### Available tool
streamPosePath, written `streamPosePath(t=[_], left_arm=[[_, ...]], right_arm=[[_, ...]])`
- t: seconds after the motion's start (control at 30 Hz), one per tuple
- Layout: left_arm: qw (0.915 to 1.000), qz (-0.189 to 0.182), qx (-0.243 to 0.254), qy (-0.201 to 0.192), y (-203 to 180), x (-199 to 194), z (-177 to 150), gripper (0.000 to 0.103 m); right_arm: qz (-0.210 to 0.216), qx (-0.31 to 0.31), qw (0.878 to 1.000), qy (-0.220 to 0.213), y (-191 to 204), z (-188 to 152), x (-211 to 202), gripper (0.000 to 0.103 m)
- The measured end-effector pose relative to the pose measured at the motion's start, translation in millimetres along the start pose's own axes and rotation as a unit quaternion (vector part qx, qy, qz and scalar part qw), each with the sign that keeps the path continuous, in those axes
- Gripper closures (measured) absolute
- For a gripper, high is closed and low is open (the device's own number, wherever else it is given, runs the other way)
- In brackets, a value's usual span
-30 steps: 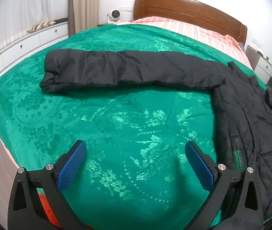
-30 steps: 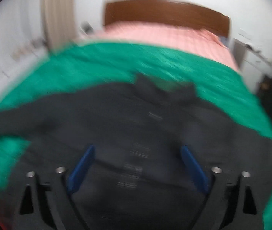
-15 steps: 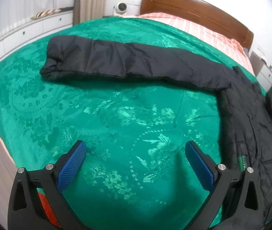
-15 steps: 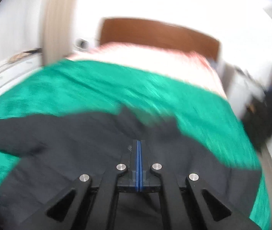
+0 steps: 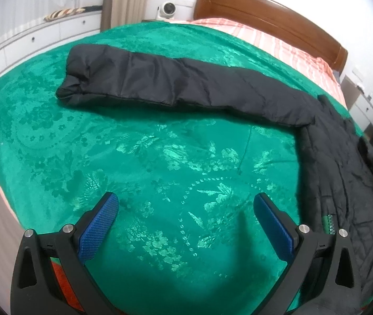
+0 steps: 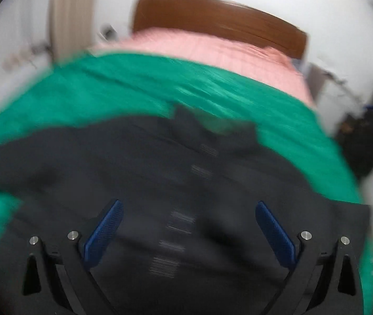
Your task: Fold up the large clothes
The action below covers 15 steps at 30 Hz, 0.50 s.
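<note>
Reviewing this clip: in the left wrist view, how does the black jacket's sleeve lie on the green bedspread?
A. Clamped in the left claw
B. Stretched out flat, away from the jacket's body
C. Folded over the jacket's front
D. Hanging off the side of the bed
B: the sleeve lies extended across the green bedspread, away from the jacket, and the open left claw holds nothing.

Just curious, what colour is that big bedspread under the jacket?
Green bedspread with a woven floral pattern, clearest in the left wrist view.

Black jacket (image 5: pixel 186 84) lies on green floral-patterned bedspread (image 5: pixel 160 170); pink striped sheet (image 5: pixel 278 42) beyond.
</note>
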<state>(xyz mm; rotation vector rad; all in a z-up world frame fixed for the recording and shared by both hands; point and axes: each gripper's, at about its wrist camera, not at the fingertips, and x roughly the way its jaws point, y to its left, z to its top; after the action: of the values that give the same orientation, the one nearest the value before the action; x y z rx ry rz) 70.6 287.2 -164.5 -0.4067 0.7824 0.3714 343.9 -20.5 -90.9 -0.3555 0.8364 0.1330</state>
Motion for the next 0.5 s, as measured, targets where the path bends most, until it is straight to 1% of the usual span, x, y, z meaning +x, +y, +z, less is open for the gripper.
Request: streamPosePath(t=[0.07, 0.1, 0.13, 0.17, 0.2, 0.23, 0.27, 0.3, 0.37, 0.43, 0.47, 0.5], left_arm=[[1.0000, -0.003, -0.005, 0.003, 2, 1, 0, 0.000], [0.9999, -0.004, -0.008, 0.006, 4, 2, 1, 0.000], [0.9999, -0.005, -0.011, 0.008, 5, 3, 1, 0.000], [0.9998, -0.007, -0.015, 0.009, 7, 2, 1, 0.000], [0.9997, -0.010, -0.021, 0.009, 10, 2, 1, 0.000], [0.9995, -0.013, -0.026, 0.010, 12, 2, 1, 0.000], [0.9993, -0.015, -0.032, 0.010, 14, 2, 1, 0.000], [0.9992, -0.016, -0.035, 0.011, 15, 2, 1, 0.000], [0.9991, -0.013, -0.037, 0.014, 18, 4, 2, 0.000], [0.9992, -0.008, -0.036, 0.016, 17, 6, 2, 0.000], [0.9993, -0.005, -0.034, 0.016, 16, 6, 2, 0.000], [0.9994, -0.003, -0.031, 0.015, 14, 5, 1, 0.000]], right_arm=[[-0.045, -0.032, 0.997, 0.056, -14, -9, 33, 0.003], [-0.057, -0.044, 0.995, 0.074, -20, -14, 51, 0.009], [-0.052, -0.054, 0.994, 0.085, -25, -19, 64, 0.046], [-0.058, -0.056, 0.993, 0.084, -31, -21, 66, 0.077], [-0.087, -0.055, 0.992, 0.075, -33, -19, 65, 0.094], [-0.082, -0.035, 0.995, 0.052, -38, -13, 56, 0.095], [-0.059, -0.002, 0.998, 0.026, -41, -4, 40, 0.095], [-0.036, 0.017, 0.999, 0.001, -36, 8, 25, 0.095], [0.005, 0.005, 0.998, -0.060, -13, 31, -10, 0.096], [0.042, -0.029, 0.993, -0.106, 23, 51, -37, 0.096], [0.070, -0.044, 0.989, -0.120, 44, 61, -46, 0.096], [0.086, -0.057, 0.987, -0.125, 63, 68, -48, 0.096]])
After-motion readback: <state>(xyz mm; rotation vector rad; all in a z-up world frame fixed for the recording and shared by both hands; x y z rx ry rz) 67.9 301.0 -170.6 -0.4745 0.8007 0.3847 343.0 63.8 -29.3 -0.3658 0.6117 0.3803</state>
